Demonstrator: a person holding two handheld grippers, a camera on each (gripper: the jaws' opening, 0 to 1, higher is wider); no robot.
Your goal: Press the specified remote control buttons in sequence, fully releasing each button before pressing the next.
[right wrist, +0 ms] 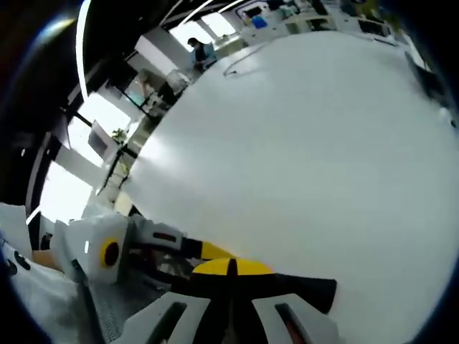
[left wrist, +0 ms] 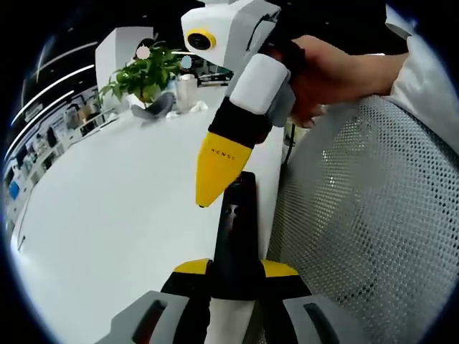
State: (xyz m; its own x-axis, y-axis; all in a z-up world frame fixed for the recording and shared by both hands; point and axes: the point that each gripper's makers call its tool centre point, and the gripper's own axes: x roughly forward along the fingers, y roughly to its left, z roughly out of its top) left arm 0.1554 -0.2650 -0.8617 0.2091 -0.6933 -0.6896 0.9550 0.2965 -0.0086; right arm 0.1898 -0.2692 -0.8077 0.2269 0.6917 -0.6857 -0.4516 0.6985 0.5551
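Left gripper [left wrist: 237,276]: its two yellow-tipped jaws pinch the near end of the black remote control [left wrist: 237,229]. The remote sticks out away from the camera, over the near edge of the white table [left wrist: 122,215]. I think it is held this way so the button side faces up and stays still for pressing.

Right gripper [left wrist: 209,188]: in the left gripper view it comes down from the top, held by a hand [left wrist: 326,72]. Its yellow jaws are pressed together into one point, like a fingertip. The point hangs just beside the left edge of the remote, near its far end. I cannot tell if it touches a button yet.

Right gripper, own view [right wrist: 231,267]: its yellow tips meet in the middle, shut with nothing between them. A dark shape lies under them; it may be the remote, but it is too blurry to be sure.

Remote buttons: they are too dark and small to read.

Chair [left wrist: 373,229]: a grey mesh chair back stands right of the remote, close to it.

Plant [left wrist: 143,72]: a green plant sits far away on the table, well apart from the work.

Step, my guess: the point is lined up to push a button, or has just lifted off one.

Care needed: the point should go straight down so the remote does not slip from the pinch.
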